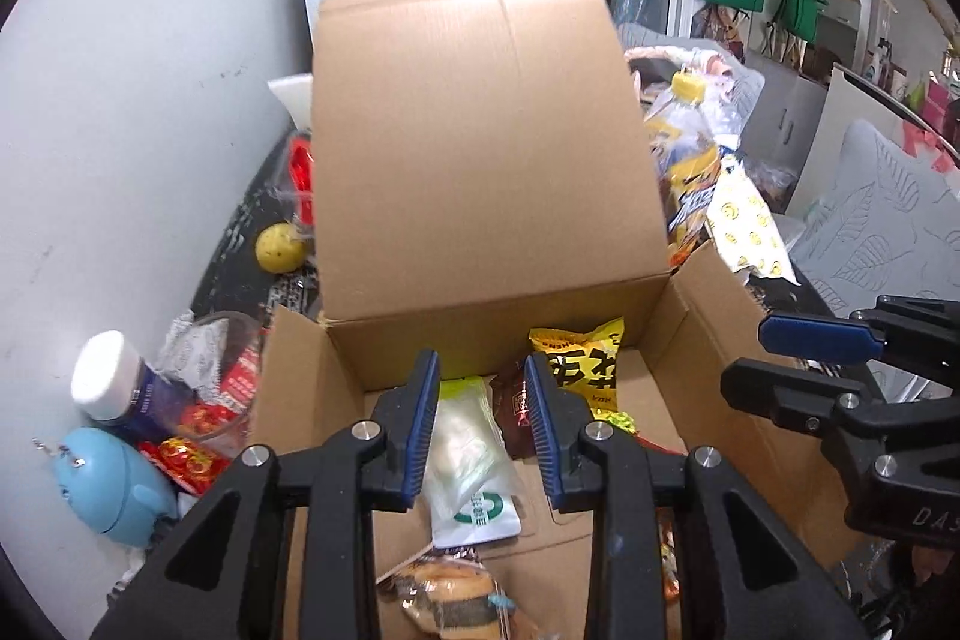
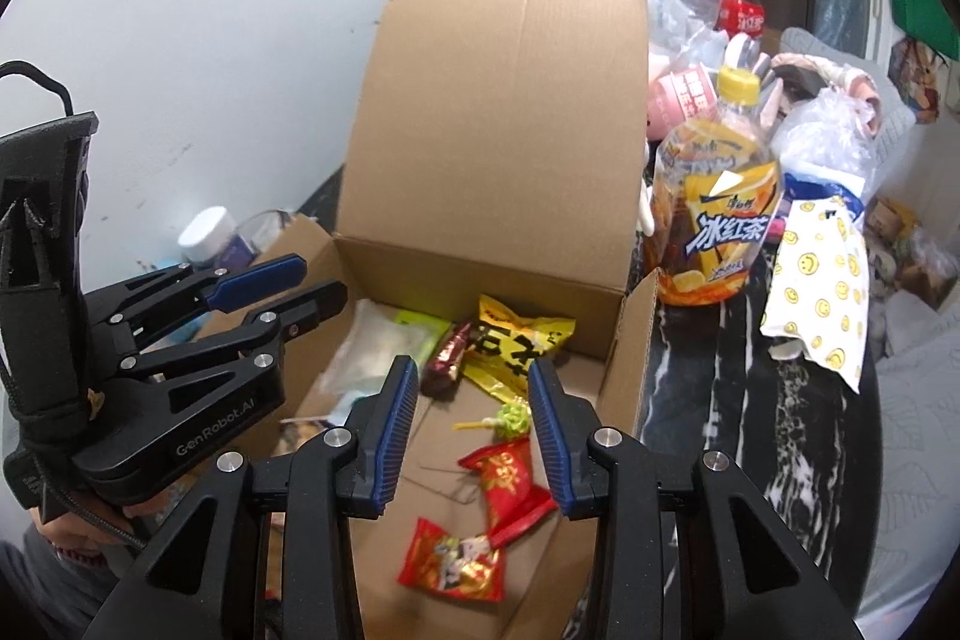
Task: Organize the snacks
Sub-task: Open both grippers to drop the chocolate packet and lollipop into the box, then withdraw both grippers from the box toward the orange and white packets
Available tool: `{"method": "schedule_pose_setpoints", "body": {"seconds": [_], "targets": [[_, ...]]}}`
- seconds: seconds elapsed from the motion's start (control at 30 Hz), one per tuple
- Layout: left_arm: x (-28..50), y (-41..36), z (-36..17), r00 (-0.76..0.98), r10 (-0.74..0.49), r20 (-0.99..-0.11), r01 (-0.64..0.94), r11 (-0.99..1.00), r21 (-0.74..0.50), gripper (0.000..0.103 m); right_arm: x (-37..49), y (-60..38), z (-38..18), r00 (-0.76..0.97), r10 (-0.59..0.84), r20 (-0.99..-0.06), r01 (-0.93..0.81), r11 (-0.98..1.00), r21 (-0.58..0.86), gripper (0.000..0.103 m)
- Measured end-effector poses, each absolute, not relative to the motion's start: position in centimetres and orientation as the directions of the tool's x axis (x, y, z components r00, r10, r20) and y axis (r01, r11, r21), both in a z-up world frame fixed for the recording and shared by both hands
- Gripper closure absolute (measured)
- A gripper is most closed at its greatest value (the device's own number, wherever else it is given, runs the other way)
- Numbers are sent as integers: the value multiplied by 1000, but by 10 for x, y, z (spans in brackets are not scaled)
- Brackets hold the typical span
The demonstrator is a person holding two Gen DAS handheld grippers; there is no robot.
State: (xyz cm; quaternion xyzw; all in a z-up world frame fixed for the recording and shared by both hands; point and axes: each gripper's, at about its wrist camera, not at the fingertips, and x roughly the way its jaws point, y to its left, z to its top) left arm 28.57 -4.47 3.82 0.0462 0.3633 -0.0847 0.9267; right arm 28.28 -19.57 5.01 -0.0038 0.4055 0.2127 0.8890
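Both the left gripper [image 1: 483, 421] and right gripper [image 2: 471, 424] hover with fingers spread, empty, over the open brown cardboard box [image 2: 498, 112]; inside it lie a crinkled yellow snack bag [image 2: 516, 340] and red candy wrappers [image 2: 510, 484].

The left gripper [image 2: 306, 289] carries the grey words "GenRobot.AI" on its black body, seen from the right wrist view. The iced tea bottle [image 2: 717, 214], which stands just right of the cardboard box [image 2: 498, 112], has the large white characters "冰红茶" on its yellow label. In the left wrist view, the right gripper [image 1: 780, 358] shows the letters "DAS" at the picture edge. The print on the yellow snack bag [image 2: 516, 346] inside the box is too folded to read.
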Motion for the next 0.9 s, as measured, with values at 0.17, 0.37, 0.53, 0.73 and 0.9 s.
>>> {"method": "schedule_pose_setpoints", "body": {"seconds": [0.17,0.37,0.53,0.73,0.9], "targets": [[255,-44,63,751,-121,-649,185,982,31,74,255,-198,73,617,379,-690,-385,910,155,65],[218,-45,93,791,-121,-600,192,980,55,74,216,-203,105,671,377,-639,-388,912,131,65],[185,-45,113,817,-133,-561,198,979,56,74,185,-205,123,705,368,-606,-384,917,110,64],[153,-46,123,828,-141,-543,204,977,56,74,148,-208,133,743,352,-569,-374,924,83,54],[127,-43,120,830,-155,-535,206,978,36,53,124,-209,131,750,357,-556,-378,922,82,46]]}}
